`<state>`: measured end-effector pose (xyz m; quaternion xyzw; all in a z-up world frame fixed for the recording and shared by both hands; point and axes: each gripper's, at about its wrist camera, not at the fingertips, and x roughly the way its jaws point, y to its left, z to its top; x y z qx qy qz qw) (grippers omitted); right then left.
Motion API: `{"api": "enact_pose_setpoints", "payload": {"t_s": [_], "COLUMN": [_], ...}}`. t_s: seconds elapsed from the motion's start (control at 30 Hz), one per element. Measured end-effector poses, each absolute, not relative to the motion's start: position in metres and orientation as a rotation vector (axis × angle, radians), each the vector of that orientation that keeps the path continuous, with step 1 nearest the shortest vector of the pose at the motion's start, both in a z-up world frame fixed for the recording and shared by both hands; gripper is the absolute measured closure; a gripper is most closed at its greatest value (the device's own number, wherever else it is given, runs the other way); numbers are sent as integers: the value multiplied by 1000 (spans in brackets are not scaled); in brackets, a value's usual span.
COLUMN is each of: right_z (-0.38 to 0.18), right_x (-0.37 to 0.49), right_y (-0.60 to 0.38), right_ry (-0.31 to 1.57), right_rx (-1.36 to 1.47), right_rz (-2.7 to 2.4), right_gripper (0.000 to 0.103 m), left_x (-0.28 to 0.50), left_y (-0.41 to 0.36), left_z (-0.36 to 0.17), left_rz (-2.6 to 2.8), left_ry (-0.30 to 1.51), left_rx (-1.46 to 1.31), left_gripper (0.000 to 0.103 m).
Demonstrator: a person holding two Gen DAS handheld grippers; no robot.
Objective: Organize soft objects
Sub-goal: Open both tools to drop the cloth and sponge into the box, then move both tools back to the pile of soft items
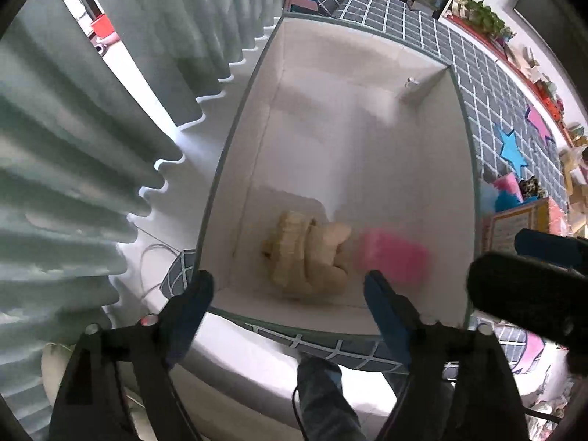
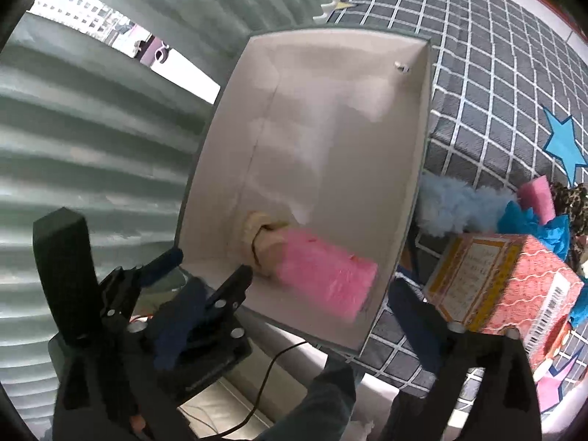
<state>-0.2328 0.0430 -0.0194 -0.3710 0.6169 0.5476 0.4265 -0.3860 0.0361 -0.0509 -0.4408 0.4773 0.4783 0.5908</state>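
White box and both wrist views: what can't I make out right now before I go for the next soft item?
- Pink sponge block in the white cardboard box: motion-blurred in both views, so whether it has settled is unclear.
- Beige plush toy: shape unreadable; the sponge overlaps it in the right wrist view.
- Small metal piece in the box's far corner: too small.
- Soft items behind the patterned red carton: partly hidden by it.

Pale green pleated curtains (image 1: 73, 169) hang beside a grey grid-patterned bedcover (image 2: 488, 84) bearing a blue star (image 1: 512, 150).
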Motion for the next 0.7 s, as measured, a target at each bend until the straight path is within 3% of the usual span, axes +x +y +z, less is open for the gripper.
{"api": "enact_pose_setpoints", "payload": {"t_s": [0.03,0.07,0.4,0.57,0.7], "right_z": [-16,-13,63,90,81], "right_x": [-230,-228,-182,-107,-34], "right_y": [43,42,41,26,-1], "right_ry": [1536,1529,1423,1372,1368], "right_rx": [-916,-911,-776,-681,-633], "right_rz": [1369,1369,1377,1255,1067], "right_gripper": [1,1,1,1,1], "left_x": [-387,-389,-380,-335,-287], "left_y": [36,37,48,55,52], "left_z": [-48,-47,-3,19,26], "left_rz": [1109,1112,1060,971,892], "left_ry": [1093,1085,940,946,992], "left_rx": [-1035,-1049,-1100,-1030,-970], "left_gripper": [3,1,0,0,0]}}
